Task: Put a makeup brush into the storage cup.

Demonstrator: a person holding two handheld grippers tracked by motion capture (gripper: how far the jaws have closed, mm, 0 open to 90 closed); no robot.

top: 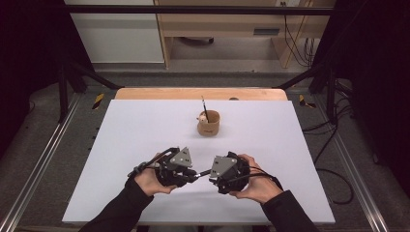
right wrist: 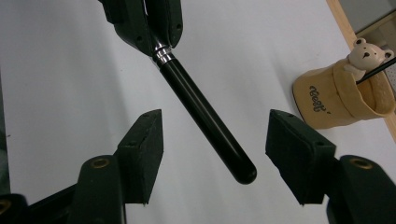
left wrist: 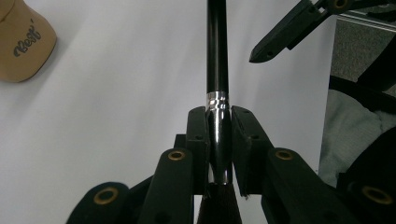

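Observation:
My left gripper (left wrist: 218, 116) is shut on a brush (left wrist: 217, 46), its pads pressing the silver ferrule while the black handle sticks out past the jaws. In the high view both grippers meet at the near middle of the white table (top: 121, 145), the left gripper (top: 193, 175) pointing right and the right gripper (top: 212, 176) pointing left. In the right gripper view the brush handle (right wrist: 205, 121) hangs between the jaws of my right gripper (right wrist: 215, 126), which stands open with a gap on each side of it. The left gripper (right wrist: 149, 23) shows beyond, clamped on the ferrule.
A tan cup (top: 209, 123) with lettering and a small bear figure (right wrist: 364, 51) on its rim stands at the middle of the table, farther back. A thin black stick (top: 204, 107) leans in it. The wooden table edge (top: 145, 93) runs along the far side.

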